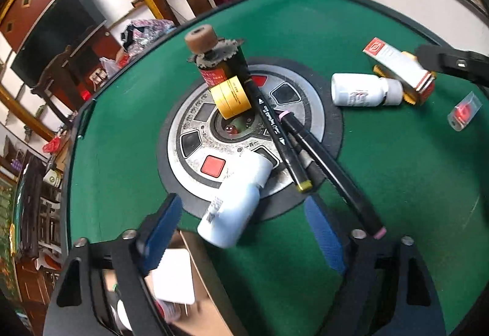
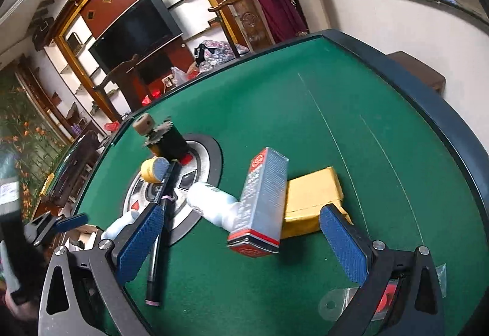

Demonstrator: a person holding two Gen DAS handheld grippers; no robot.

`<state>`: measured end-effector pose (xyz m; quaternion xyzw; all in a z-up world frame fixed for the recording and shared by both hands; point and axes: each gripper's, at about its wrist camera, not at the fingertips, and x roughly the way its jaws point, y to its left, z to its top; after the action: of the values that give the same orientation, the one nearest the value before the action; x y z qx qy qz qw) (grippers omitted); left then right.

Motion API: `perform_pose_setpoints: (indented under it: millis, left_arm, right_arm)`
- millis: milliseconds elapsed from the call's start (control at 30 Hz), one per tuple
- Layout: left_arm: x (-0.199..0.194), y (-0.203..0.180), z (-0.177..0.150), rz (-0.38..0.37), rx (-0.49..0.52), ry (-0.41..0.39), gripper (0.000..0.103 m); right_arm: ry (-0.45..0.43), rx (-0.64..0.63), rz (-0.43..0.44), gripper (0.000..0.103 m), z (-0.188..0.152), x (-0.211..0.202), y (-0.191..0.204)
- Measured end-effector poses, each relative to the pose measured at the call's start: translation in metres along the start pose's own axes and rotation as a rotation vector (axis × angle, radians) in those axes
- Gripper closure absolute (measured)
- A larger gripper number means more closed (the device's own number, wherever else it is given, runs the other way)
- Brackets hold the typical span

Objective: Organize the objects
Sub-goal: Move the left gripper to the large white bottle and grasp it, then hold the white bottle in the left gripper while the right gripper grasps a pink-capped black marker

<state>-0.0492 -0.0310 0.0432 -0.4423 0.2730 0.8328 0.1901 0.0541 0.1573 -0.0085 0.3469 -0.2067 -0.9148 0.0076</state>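
Observation:
On the green table point(image 1: 122, 152), a white bottle point(image 1: 235, 201) lies on its side between the fingers of my open left gripper point(image 1: 244, 232); neither pad touches it. Black markers point(image 1: 333, 180) lie crossed beside it, one reaching past the right finger. My right gripper point(image 2: 244, 244) stands wide open around a silver and red box point(image 2: 262, 204), with a gap on each side. That box rests tilted on a second white bottle point(image 2: 214, 204) and a gold packet point(image 2: 314, 198).
A dark can point(image 1: 220, 67) with a brown wheel on top and a yellow tape roll point(image 1: 232, 97) stand on the round centre plate point(image 1: 189, 122). A cardboard box point(image 1: 195, 268) sits under my left finger. A clear packet point(image 1: 464, 114) lies at the right.

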Motion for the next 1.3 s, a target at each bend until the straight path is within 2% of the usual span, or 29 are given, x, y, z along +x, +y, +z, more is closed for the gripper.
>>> perform_pose_setpoints:
  millis: [267, 300, 367, 400, 467, 633, 800, 867, 900, 933, 1000, 1033, 1067, 1100, 1300]
  left_arm:
    - [0.036, 0.001, 0.006, -0.058, 0.062, 0.088, 0.028]
    - [0.035, 0.001, 0.006, -0.081, 0.054, 0.076, 0.034]
    - [0.034, 0.002, 0.005, -0.11, 0.03, 0.08, 0.053]
    - [0.033, 0.002, 0.005, -0.109, 0.026, 0.084, 0.069]
    - [0.029, 0.002, 0.003, -0.146, -0.008, 0.083, 0.07]
    - [0.013, -0.009, -0.009, -0.176, -0.053, 0.084, 0.07]
    - [-0.001, -0.03, -0.025, -0.184, -0.088, 0.091, 0.07]
    - [-0.002, -0.036, -0.03, -0.159, -0.11, 0.079, 0.069]
    - [-0.002, -0.038, -0.031, -0.141, -0.12, 0.066, 0.064]
    - [-0.002, -0.038, -0.03, -0.111, -0.144, 0.057, 0.055]
    - [0.0, -0.034, -0.031, -0.098, -0.185, 0.059, 0.051]
    - [-0.001, -0.033, -0.032, -0.109, -0.202, 0.065, 0.052]
    - [-0.003, -0.033, -0.034, -0.12, -0.215, 0.069, 0.058]
    - [-0.005, -0.034, -0.036, -0.13, -0.225, 0.071, 0.07]
    - [-0.044, -0.022, -0.068, -0.217, -0.348, 0.008, 0.07]
  right_arm:
    - [0.0, 0.015, -0.001, 0.0, -0.001, 0.002, 0.001]
    - [0.003, 0.016, -0.002, 0.0, -0.001, 0.003, 0.001]
    - [0.008, 0.018, 0.001, 0.0, 0.0, 0.005, 0.001]
    - [0.011, 0.02, 0.005, 0.0, 0.0, 0.005, 0.001]
    - [0.017, 0.019, 0.01, 0.0, -0.001, 0.007, 0.002]
    - [0.028, 0.019, 0.012, 0.0, -0.001, 0.009, 0.002]
    - [0.035, 0.016, 0.011, 0.0, -0.002, 0.012, 0.002]
    - [0.04, 0.008, 0.011, 0.0, -0.003, 0.013, 0.004]
    - [0.042, 0.004, 0.012, 0.0, -0.003, 0.013, 0.005]
    - [0.043, -0.004, 0.013, 0.0, -0.004, 0.014, 0.006]
    - [0.041, -0.025, 0.002, 0.0, -0.005, 0.014, 0.009]
    - [0.041, -0.032, -0.003, 0.0, -0.006, 0.014, 0.011]
    - [0.041, -0.039, -0.006, 0.0, -0.006, 0.015, 0.012]
    - [0.043, -0.044, -0.006, 0.0, -0.007, 0.016, 0.013]
    - [0.051, -0.091, 0.008, 0.0, -0.015, 0.017, 0.022]
